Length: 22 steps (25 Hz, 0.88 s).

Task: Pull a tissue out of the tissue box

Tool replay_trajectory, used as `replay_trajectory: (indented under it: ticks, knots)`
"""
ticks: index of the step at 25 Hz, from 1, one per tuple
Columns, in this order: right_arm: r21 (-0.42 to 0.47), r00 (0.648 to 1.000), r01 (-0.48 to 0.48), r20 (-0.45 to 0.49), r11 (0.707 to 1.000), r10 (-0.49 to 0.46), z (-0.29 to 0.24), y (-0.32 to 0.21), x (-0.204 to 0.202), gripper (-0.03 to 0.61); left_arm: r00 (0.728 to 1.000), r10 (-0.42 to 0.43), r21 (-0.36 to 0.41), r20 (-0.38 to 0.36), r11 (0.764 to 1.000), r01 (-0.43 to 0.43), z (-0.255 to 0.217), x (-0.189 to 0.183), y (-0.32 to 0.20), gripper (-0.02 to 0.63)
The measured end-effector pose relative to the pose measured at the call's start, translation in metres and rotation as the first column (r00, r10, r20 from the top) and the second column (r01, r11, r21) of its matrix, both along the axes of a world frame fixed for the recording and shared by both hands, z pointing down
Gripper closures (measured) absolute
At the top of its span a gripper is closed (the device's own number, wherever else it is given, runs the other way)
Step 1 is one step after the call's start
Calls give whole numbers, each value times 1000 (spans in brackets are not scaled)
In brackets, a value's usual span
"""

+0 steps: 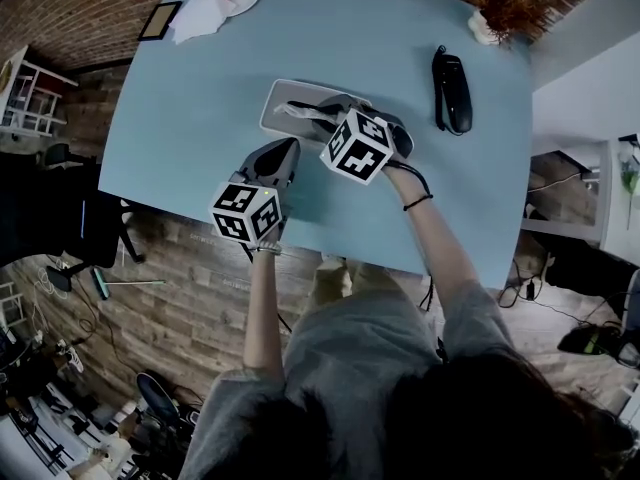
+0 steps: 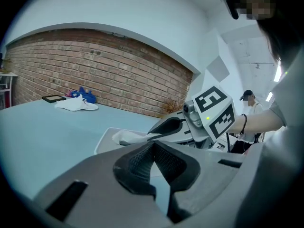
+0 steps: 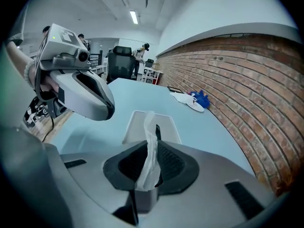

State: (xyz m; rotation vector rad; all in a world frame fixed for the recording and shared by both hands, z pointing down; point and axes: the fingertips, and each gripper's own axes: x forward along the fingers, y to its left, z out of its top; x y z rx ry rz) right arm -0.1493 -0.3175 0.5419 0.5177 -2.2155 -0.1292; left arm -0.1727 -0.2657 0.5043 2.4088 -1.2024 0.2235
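White paper tissue [image 3: 150,127] rises from the flat pale grey tissue box [image 3: 166,123] just ahead of the right gripper [image 3: 153,148], whose jaws clench the strip. The left gripper [image 2: 153,145], jaws together and empty, is just beside it over the light blue table [image 1: 200,118].

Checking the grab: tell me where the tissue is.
Right gripper view, centre: the tissue runs from the tissue box slot into the pinching tongs of the right gripper.
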Motion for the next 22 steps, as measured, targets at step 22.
replay_trajectory:
  ticks: [22]
  knots:
    - [45, 999, 18, 31, 999, -19, -40, -8, -7, 575, 1000, -8, 32, -8, 999, 9, -19, 1, -4, 611]
